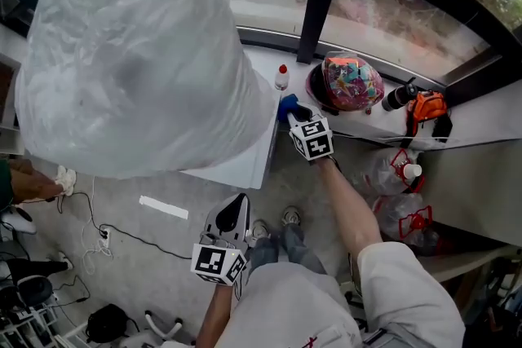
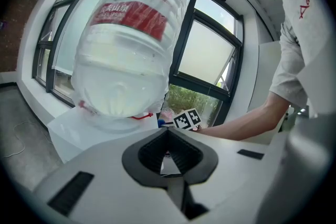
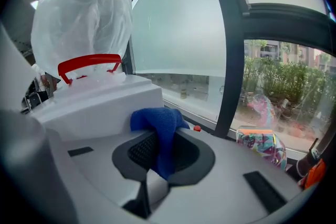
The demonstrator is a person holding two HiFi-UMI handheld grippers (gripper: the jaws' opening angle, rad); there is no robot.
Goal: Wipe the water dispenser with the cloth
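Your right gripper [image 1: 292,113] is clenching a fold of the blue terry cloth [image 3: 157,120], probably soft and floppy, beside the white boxy water dispenser [image 3: 100,99]; your left gripper [image 2: 168,135] is sitting closed, empty.

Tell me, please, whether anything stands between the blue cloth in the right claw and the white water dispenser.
Nothing visible does: the right claw, shut on the blue fabric cloth, holds it beside the white box-shaped water dispenser's top corner.

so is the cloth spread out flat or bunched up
Bunched up: the blue cloth is a crumpled wad pinched in the right gripper, its end hanging down between the jaws, none of it spread flat.
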